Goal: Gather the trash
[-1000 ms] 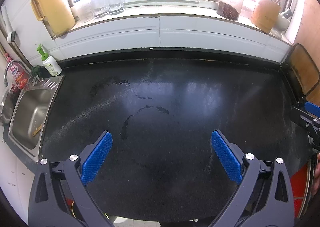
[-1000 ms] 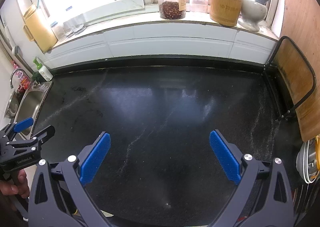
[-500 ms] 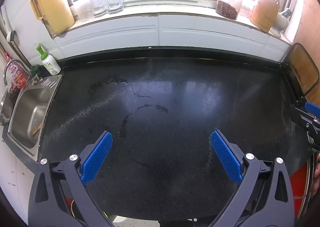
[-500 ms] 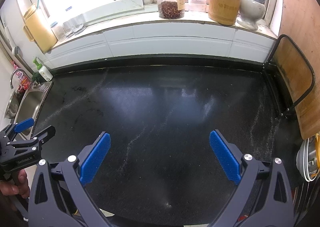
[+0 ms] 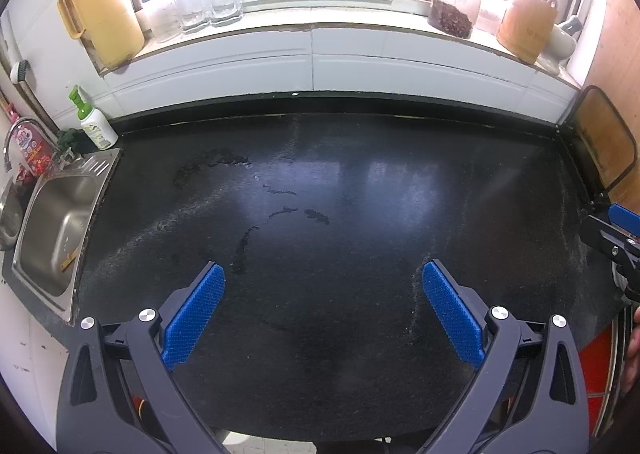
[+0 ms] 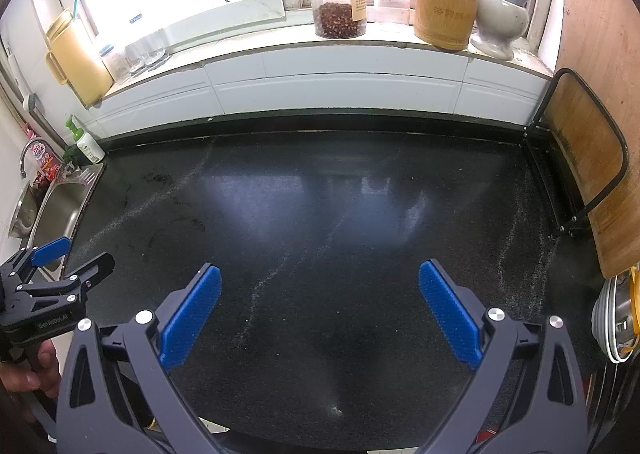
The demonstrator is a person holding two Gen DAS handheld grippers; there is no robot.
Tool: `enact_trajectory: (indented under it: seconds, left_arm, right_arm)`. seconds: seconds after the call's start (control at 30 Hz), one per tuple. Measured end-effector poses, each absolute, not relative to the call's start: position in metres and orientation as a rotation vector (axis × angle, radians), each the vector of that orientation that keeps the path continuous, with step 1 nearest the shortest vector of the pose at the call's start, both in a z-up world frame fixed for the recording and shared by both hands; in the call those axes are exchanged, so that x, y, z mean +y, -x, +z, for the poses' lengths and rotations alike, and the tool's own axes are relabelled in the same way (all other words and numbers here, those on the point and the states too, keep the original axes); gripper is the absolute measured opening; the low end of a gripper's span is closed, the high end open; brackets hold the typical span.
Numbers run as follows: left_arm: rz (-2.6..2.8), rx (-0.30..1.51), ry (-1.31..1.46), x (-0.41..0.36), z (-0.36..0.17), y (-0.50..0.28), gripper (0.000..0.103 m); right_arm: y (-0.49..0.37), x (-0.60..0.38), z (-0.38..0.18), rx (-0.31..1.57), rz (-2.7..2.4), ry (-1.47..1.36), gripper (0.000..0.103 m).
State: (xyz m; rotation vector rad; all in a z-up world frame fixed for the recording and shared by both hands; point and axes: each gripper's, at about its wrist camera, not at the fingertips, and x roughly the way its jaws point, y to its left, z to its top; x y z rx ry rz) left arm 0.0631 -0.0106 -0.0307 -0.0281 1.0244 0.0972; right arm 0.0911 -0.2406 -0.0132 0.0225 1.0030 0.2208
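Left wrist view: whole scene slid slightly toward 9 o'clock. Soap bottle (image 5: 95,124), jar (image 5: 450,16) and utensil holder (image 5: 526,28) all sit a touch further left in frame. Fits small turn of left gripper (image 5: 322,294) toward 3 o'clock.

Right wrist view: same small drift. Utensil holder (image 6: 446,10) and mortar (image 6: 498,24) at 1 o'clock moved slightly left. Fits small turn of right gripper (image 6: 320,294) toward 3 o'clock. Left gripper at 8 o'clock edge crept slightly inward.

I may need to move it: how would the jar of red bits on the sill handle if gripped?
The jar looks clear and smooth, so probably slippery and breakable. It is only partly filled, so likely light. It is upright and wide, so unlikely to tip.
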Motion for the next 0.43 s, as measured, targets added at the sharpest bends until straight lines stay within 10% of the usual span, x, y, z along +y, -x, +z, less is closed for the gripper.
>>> enact_trajectory:
  seconds: [0.43]
  left_arm:
    - [0.115,1.053,0.039,-0.008,-0.0388,-0.0683,0.096]
  right_arm:
    - [-0.0977,-0.2441,-0.018,1.013,0.222,-0.029,0.096]
